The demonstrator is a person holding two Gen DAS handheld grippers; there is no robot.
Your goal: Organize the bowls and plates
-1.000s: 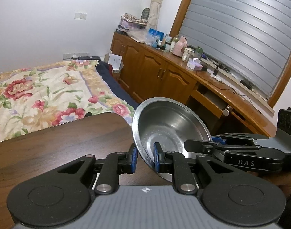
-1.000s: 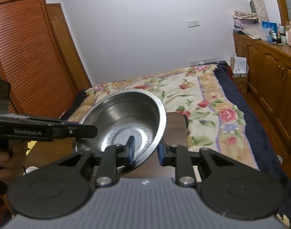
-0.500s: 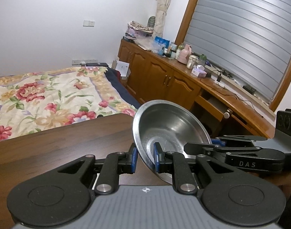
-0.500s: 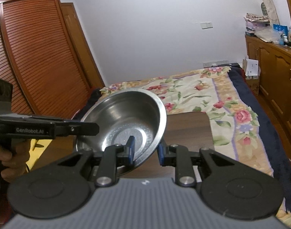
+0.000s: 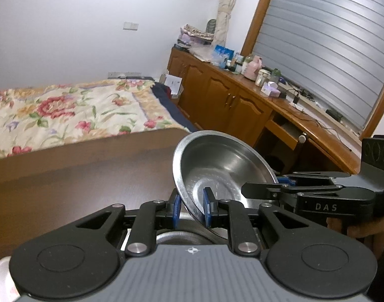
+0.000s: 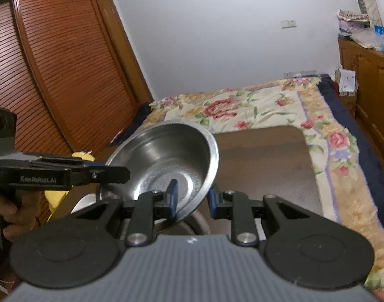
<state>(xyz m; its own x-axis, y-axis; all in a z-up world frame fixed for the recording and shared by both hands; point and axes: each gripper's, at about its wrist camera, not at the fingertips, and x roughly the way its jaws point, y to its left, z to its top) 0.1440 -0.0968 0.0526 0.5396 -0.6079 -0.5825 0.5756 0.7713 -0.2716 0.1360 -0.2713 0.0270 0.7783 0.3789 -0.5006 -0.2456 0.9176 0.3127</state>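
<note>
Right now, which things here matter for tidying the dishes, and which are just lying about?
In the job: round shiny steel bowl, held by left gripper and right gripper; metal dish under it.
Lying about: floral bedspread; pink jug on wooden sideboard; slatted doors.

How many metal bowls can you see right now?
2, possibly more hidden. One steel bowl held tilted by both grippers; a second bowl's rim lies directly beneath it on the table.

Floral bedspread (image 5: 66, 110), wooden cabinets (image 5: 224, 100), louvered wardrobe doors (image 6: 53, 75)
</note>
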